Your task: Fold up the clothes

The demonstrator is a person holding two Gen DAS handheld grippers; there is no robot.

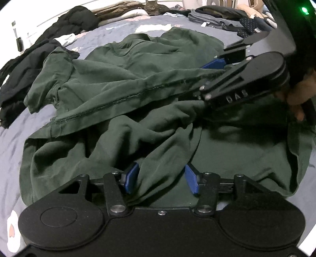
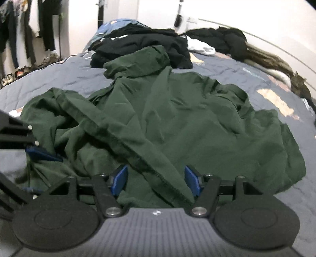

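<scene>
One dark green shirt lies crumpled and spread over the middle of the bed, which is covered with a grey-blue quilted cover with pale printed patches. You hold the left gripper low over the near edge of the shirt; its jaws stand wide apart, and a fold of green cloth lies between the blue pads without being pressed. Your right gripper is the same: jaws wide, and a stitched hem of the shirt runs between them, not clamped. In the left wrist view this gripper comes in from the right side, with your hand behind it, over the shirt.

Behind the shirt, a pile of black clothes sits on the bed and touches the green sleeve. A stack of folded grey clothes lies at the far side, well apart from the shirt. A tabby cat rests at the far edge of the bed, near a brown fur-like piece. The walls are white; dark clothes hang on a rack, with shoes on the floor below.
</scene>
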